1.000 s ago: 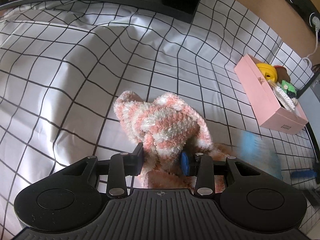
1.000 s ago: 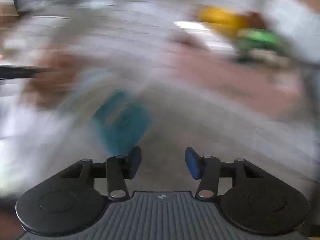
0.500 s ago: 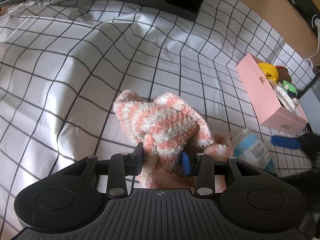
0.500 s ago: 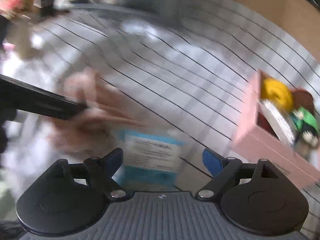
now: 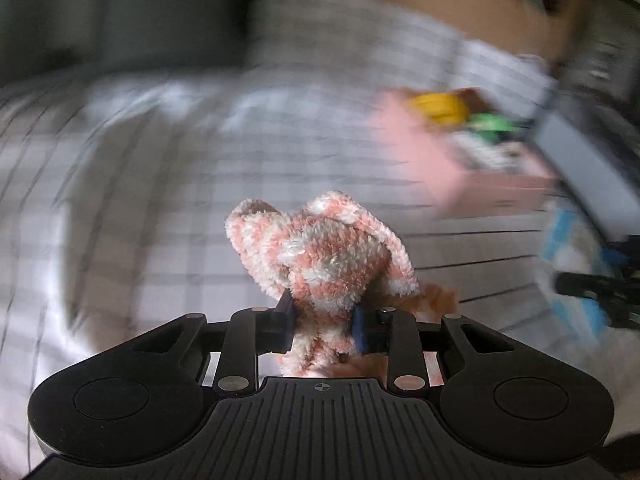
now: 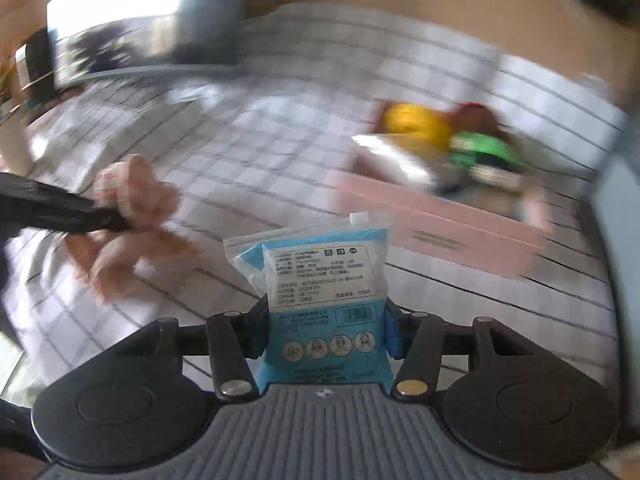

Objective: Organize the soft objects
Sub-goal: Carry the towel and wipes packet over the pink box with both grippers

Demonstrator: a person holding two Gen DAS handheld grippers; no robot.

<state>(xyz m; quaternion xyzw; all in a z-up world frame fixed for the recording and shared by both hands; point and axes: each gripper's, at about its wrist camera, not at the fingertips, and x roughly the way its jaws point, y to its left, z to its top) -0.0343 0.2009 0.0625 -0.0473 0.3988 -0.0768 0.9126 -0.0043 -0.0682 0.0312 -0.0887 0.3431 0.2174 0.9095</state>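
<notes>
My left gripper [image 5: 323, 326] squeezes a fluffy pink-and-white striped sock [image 5: 320, 252], lifted off the checked bedsheet [image 5: 160, 184]; its jaws are closing tighter on the plush. My right gripper [image 6: 327, 324] has its jaws closing on a blue-and-clear packet of soft pads [image 6: 320, 296], pads pressing both its sides. The packet stands upright between the fingers. In the right wrist view the sock [image 6: 136, 200] and the left gripper's dark arm show at the left, blurred. The packet [image 5: 568, 256] appears blurred at the right edge of the left wrist view.
A pink open box [image 6: 460, 232] lies on the sheet ahead and to the right, holding a yellow item [image 6: 416, 124], a green item [image 6: 484, 152] and other things. The same box [image 5: 460, 168] shows blurred in the left wrist view. A dark panel [image 6: 132, 40] stands at the bed's far edge.
The left gripper has risen with the sock and swung toward the pink box. The right gripper's jaws, wide around the packet half a second ago, have closed on it and lifted it.
</notes>
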